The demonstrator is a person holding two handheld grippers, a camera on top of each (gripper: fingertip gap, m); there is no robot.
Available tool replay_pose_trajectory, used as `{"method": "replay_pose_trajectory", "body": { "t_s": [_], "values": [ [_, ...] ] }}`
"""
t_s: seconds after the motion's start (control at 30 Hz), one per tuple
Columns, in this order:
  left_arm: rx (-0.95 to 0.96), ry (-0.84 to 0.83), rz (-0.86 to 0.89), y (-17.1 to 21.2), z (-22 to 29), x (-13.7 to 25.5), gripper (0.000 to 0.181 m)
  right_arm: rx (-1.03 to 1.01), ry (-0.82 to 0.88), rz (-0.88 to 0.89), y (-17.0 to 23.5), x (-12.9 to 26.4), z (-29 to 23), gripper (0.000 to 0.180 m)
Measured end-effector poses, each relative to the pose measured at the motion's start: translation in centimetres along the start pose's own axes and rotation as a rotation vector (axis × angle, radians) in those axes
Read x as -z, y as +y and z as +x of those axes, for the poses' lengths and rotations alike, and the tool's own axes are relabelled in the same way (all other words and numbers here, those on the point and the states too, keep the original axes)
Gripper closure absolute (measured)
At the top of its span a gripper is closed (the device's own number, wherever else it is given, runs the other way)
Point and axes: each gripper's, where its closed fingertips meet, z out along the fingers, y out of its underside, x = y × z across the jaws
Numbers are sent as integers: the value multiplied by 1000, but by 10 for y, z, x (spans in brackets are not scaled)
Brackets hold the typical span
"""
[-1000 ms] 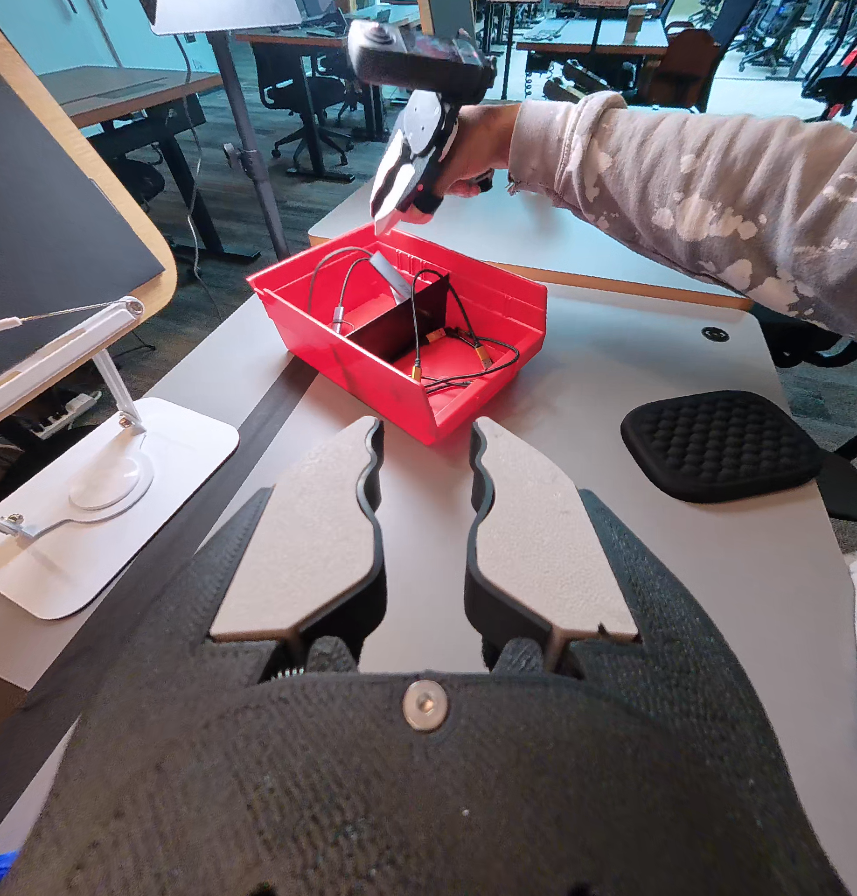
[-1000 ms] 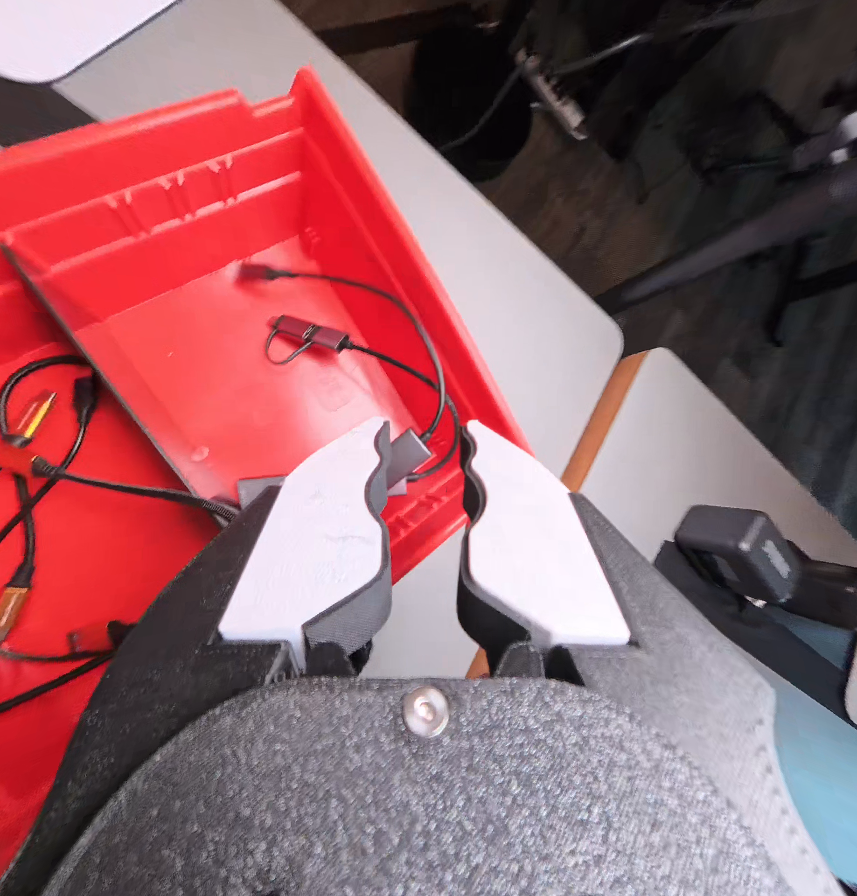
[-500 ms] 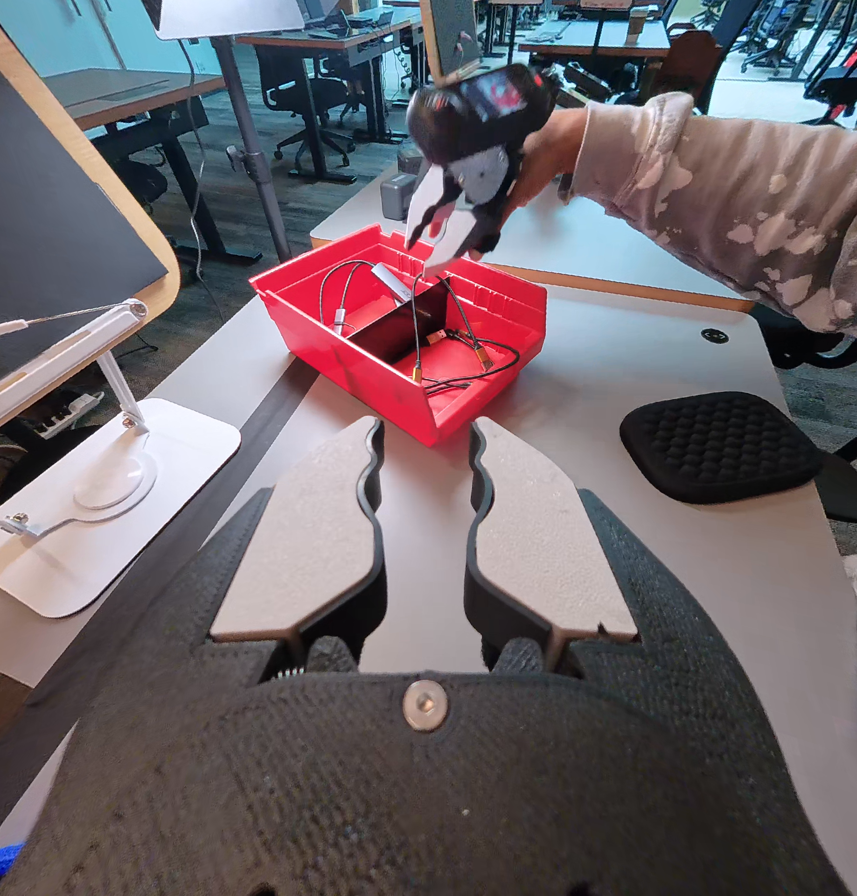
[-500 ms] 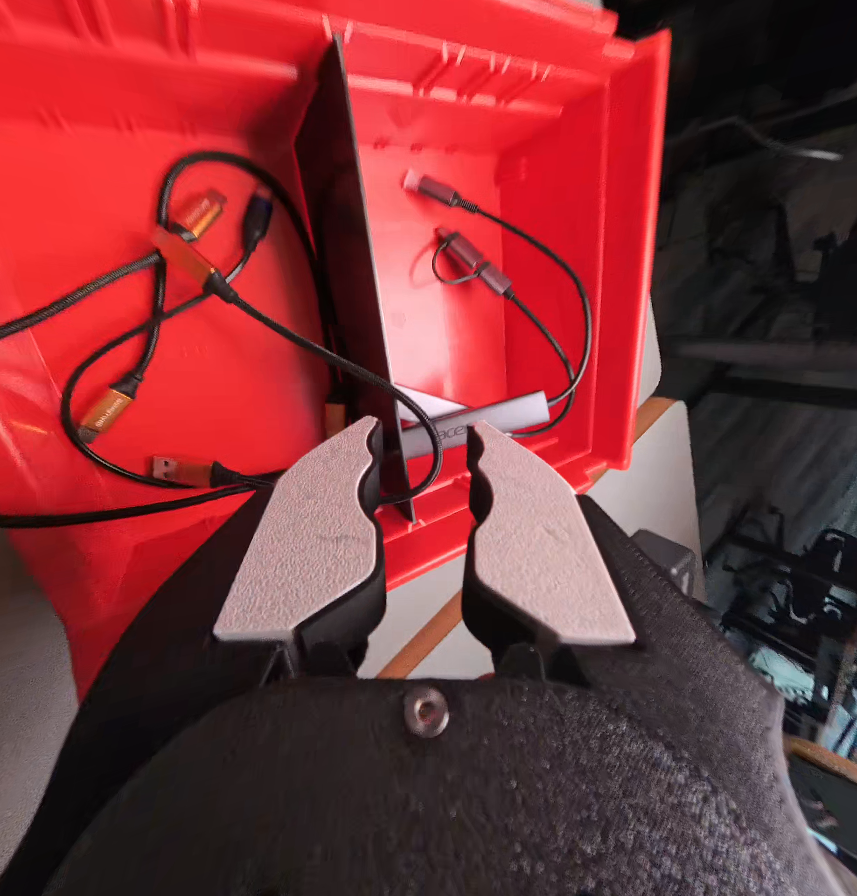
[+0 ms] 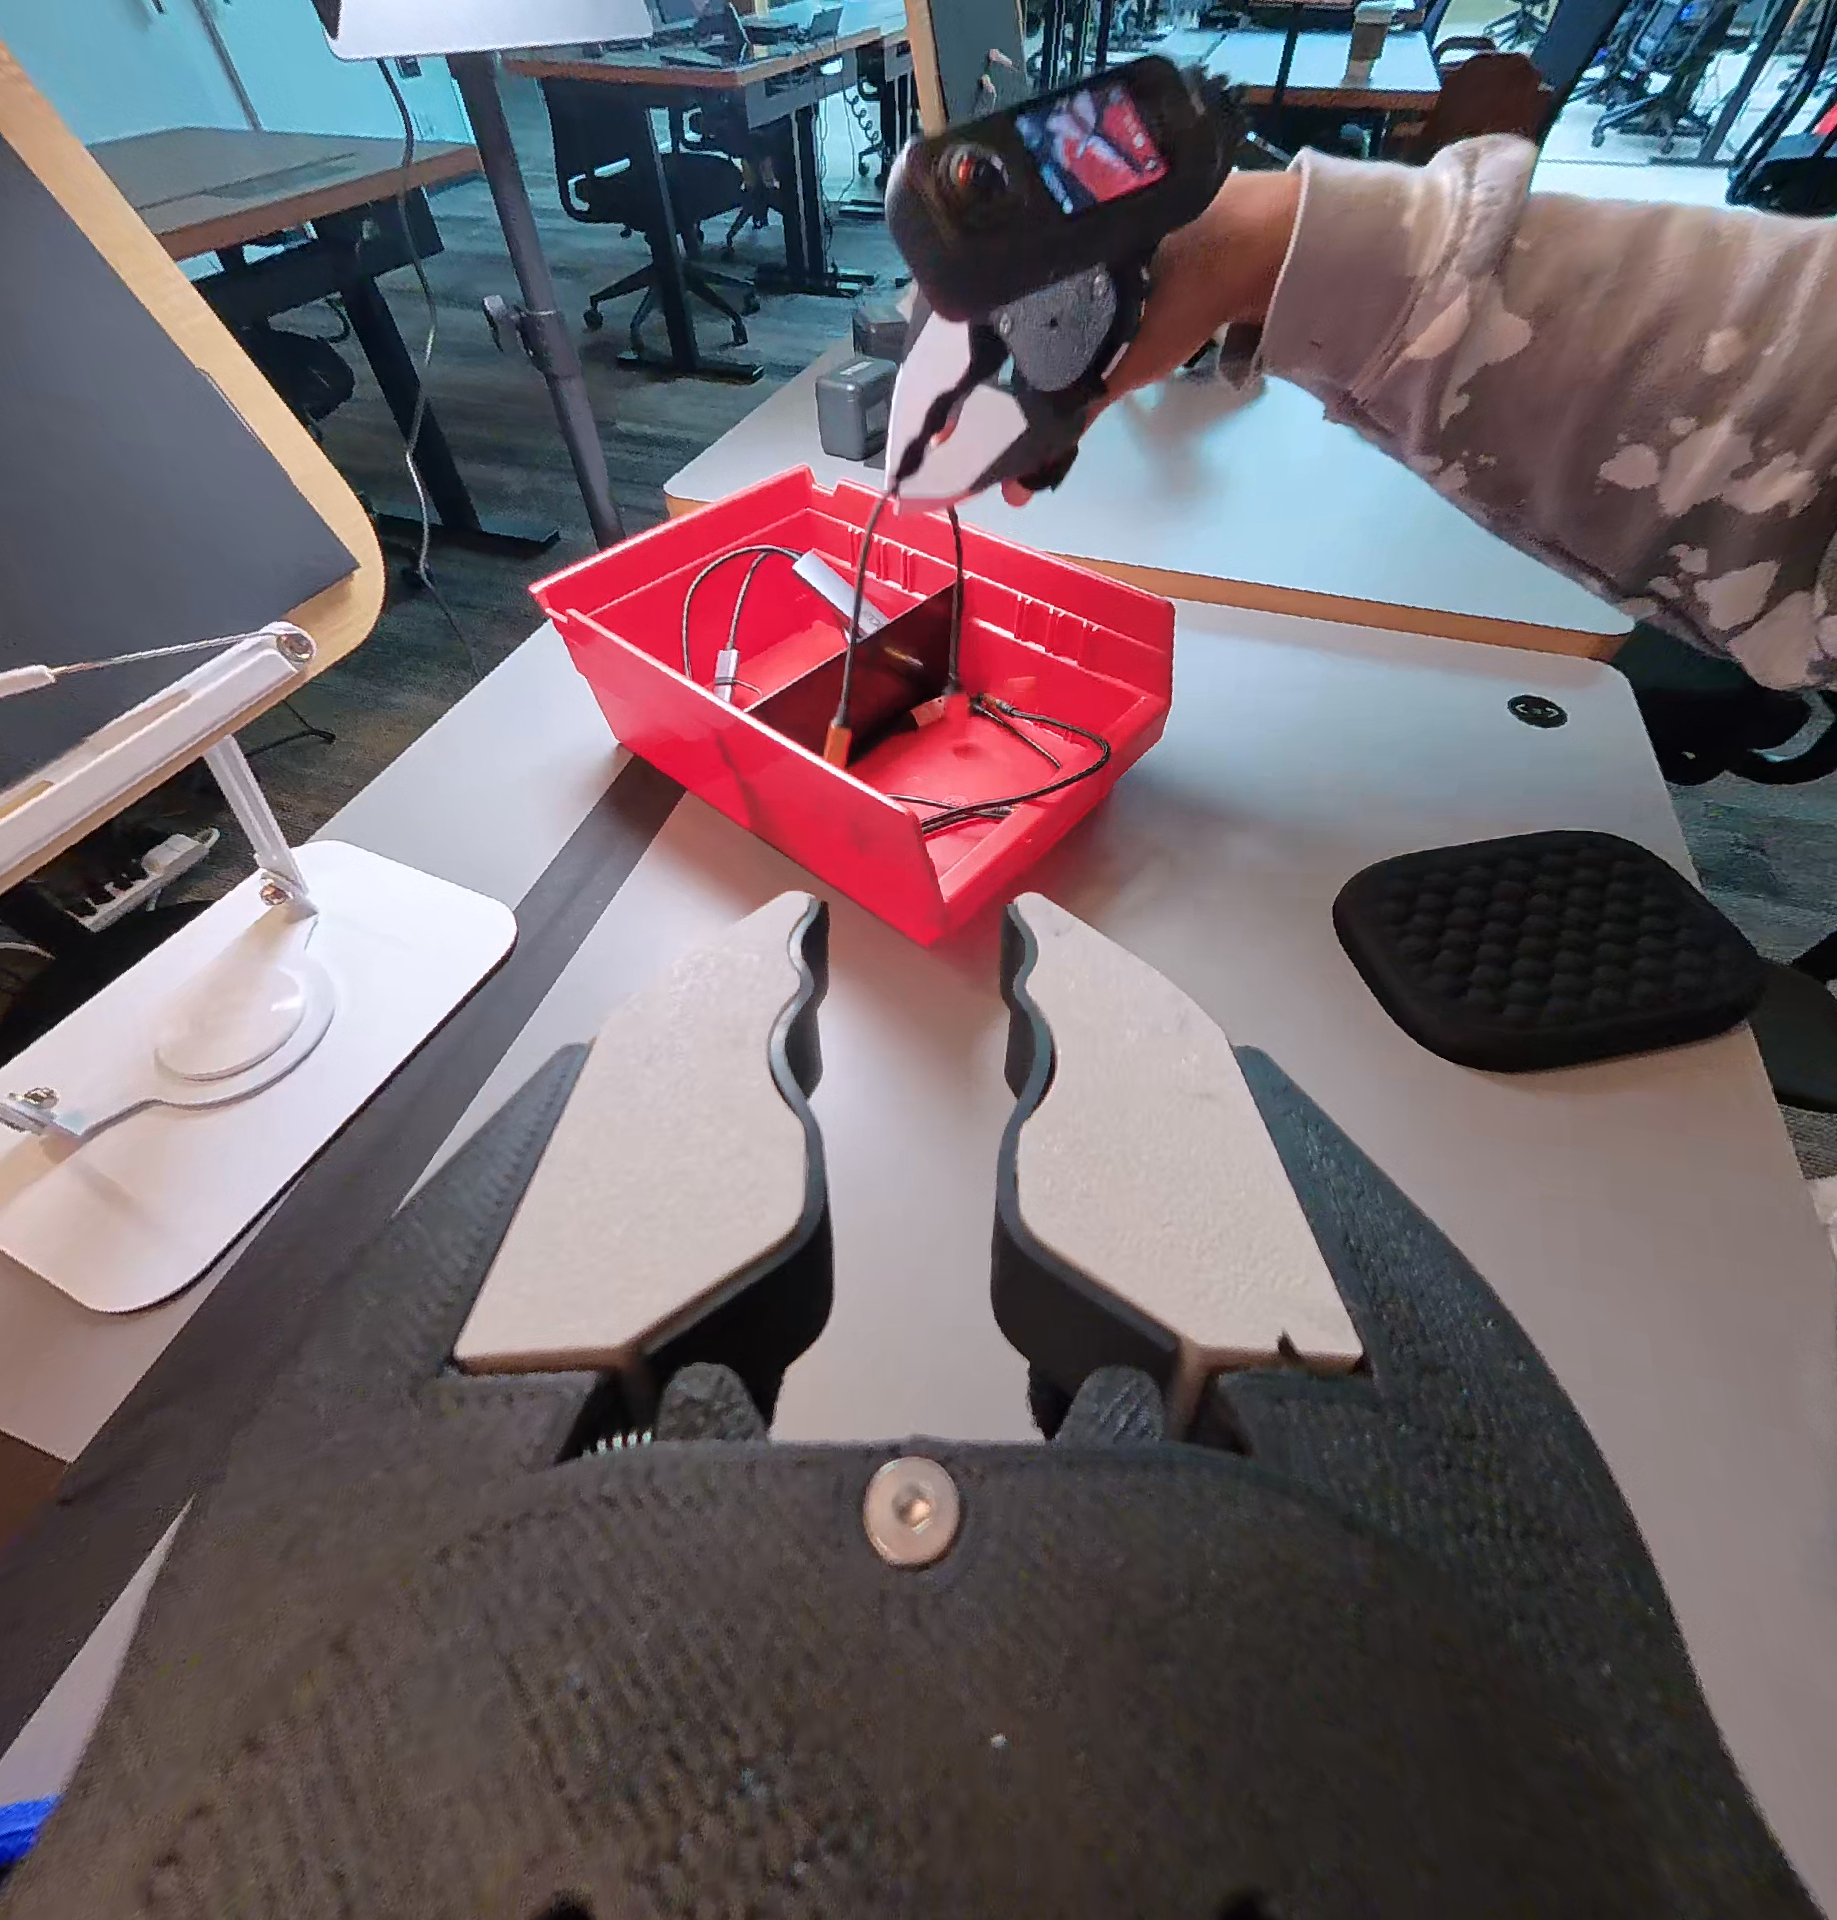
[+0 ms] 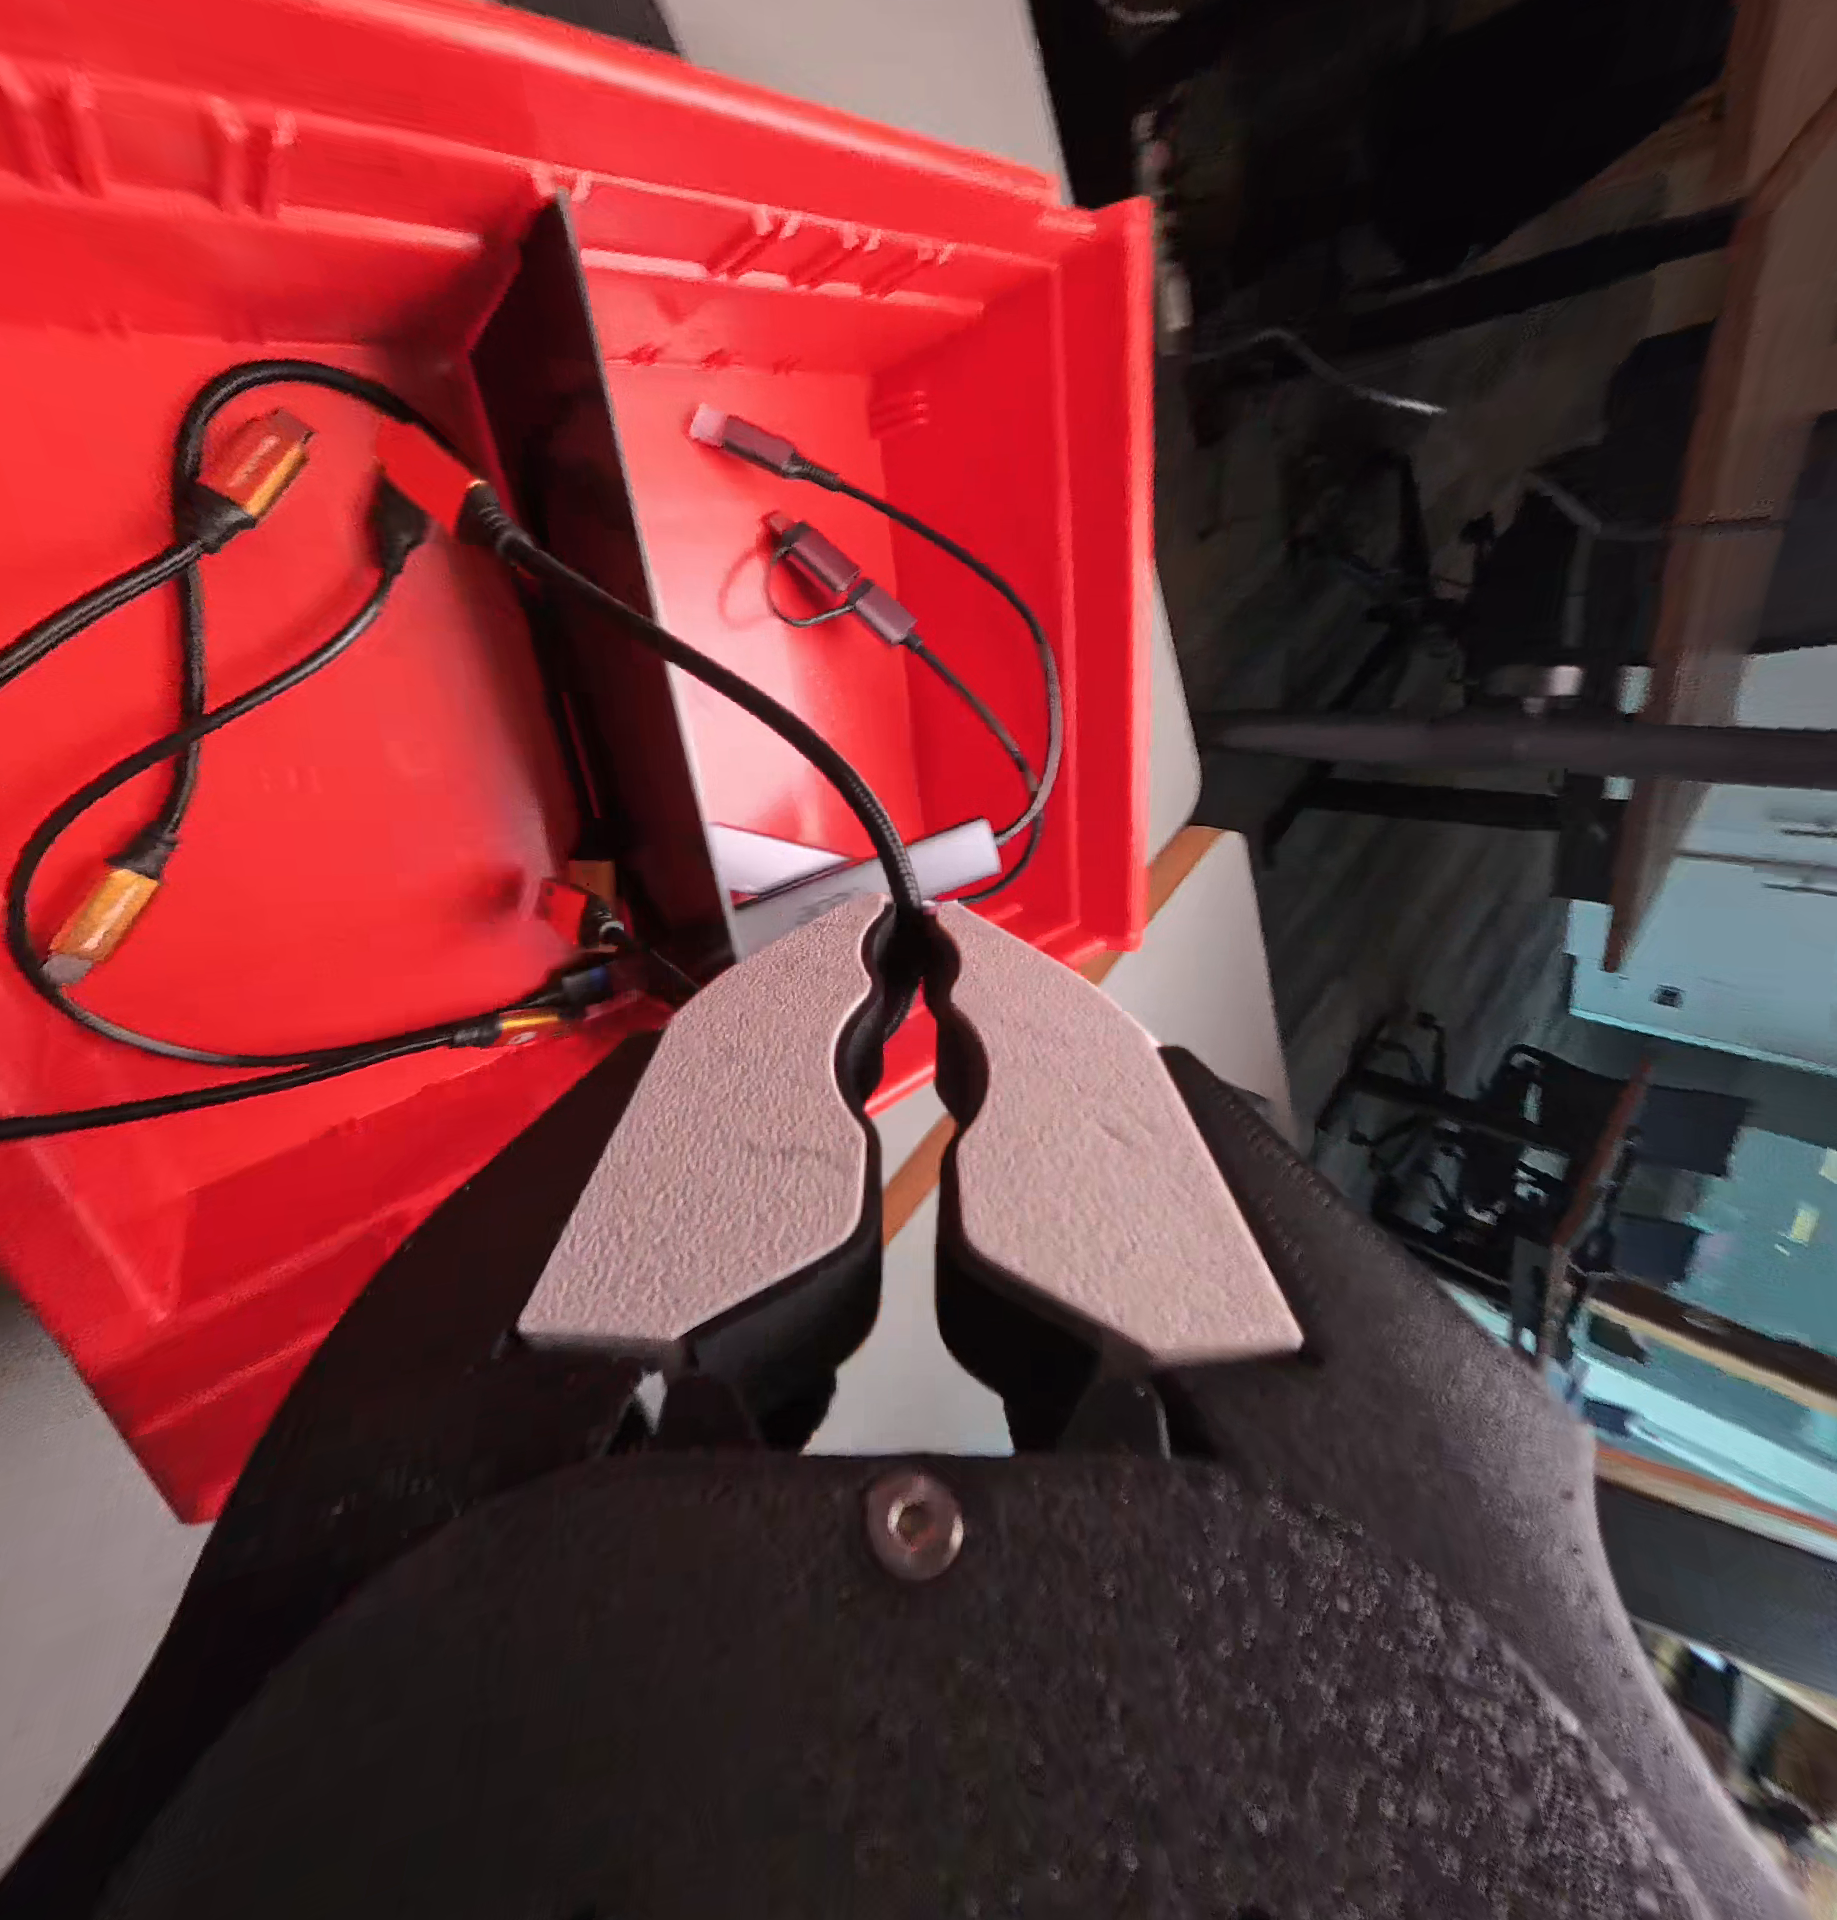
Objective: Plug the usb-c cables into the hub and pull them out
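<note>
On the grey surface (image 5: 1309, 1039) sits a red bin (image 5: 789, 800) split by a black divider (image 5: 893, 665). The left claw (image 5: 909, 1013) hangs released near it. The right claw (image 6: 909, 951), clenched, grasps a black braided usb-c cable (image 6: 748, 696) above the bin; the grey hub (image 6: 955, 847) lies in the compartment beneath.

Grey pads (image 5: 675, 1132), black textured gripper bodies, silver screw (image 5: 911, 1509); sleeve (image 5: 1579, 416) pale, seemingly bleach-splotched.
</note>
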Motion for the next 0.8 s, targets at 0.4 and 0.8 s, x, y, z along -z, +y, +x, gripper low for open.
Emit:
{"method": "replay_pose_trajectory", "body": {
  "t_s": [0.4, 0.8],
  "values": [
    [-13, -3, 4, -2, 3, 2, 149, 263, -109, -43, -17, 9, -125, 172],
    [-14, 0, -12, 3, 2, -1, 149, 123, -516, 97, -12, 46, -163, 148]
  ]
}}
